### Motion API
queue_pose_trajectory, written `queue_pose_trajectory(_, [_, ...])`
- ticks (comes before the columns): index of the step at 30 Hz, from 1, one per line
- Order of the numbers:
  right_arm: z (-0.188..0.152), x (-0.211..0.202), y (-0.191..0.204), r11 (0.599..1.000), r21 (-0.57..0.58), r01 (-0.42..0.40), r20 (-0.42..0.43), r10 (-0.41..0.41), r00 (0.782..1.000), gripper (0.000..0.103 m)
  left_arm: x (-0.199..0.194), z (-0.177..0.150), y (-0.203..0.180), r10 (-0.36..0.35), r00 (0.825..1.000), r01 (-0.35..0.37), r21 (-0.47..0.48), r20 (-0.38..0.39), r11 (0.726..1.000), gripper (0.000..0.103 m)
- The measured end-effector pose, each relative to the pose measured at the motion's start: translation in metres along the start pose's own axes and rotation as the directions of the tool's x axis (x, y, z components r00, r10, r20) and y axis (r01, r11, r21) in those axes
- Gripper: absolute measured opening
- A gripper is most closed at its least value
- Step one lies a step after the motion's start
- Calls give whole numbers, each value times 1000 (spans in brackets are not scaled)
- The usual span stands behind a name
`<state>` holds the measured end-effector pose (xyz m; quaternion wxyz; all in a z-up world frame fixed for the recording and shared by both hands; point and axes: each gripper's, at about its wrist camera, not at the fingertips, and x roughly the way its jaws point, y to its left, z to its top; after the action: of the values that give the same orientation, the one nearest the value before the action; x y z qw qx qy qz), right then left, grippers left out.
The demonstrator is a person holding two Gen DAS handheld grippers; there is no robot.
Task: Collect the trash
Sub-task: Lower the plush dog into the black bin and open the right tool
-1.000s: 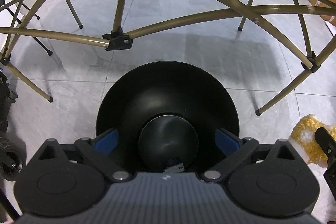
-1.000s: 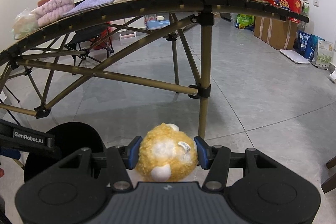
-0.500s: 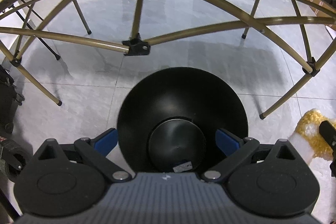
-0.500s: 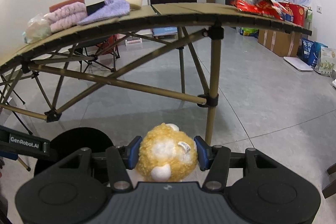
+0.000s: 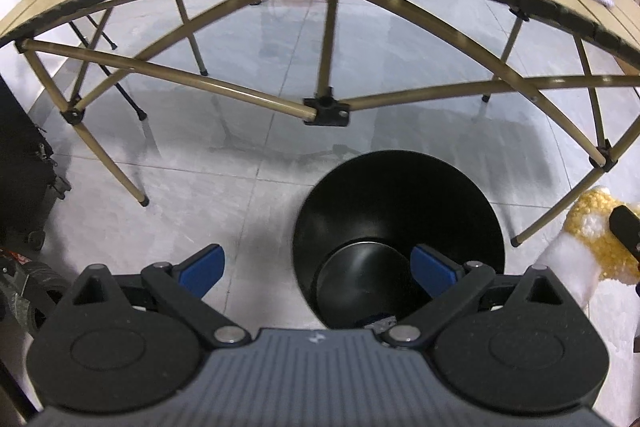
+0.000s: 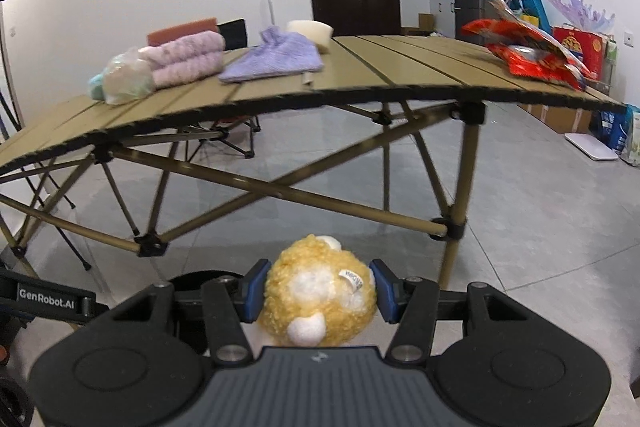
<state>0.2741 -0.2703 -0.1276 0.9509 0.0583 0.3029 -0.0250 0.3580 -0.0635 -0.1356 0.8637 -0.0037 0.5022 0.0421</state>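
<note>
We see the table (image 6: 400, 67) edge arching across mid-frame above our right gripper (image 6: 318, 291) pinching the plush (image 6: 316, 303), left gripper (image 5: 318, 267) spread over the bin (image 5: 400, 219), open floor (image 6: 540, 207) right.

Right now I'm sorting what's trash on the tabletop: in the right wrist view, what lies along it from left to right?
Clear bag → folded pink towels → purple cloth → red snack packets.
</note>
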Motion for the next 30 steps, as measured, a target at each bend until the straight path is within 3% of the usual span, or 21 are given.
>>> queue_pose_trajectory(12, [8, 11, 53, 997, -30, -68, -4, 68, 998, 53, -15, -2, 49, 26, 999, -24, -58, 22, 998, 102])
queue_pose_trajectory(30, [-2, 46, 105, 996, -45, -83, -71, 80, 994, 53, -17, -5, 89, 49, 999, -47, -111, 16, 993, 102])
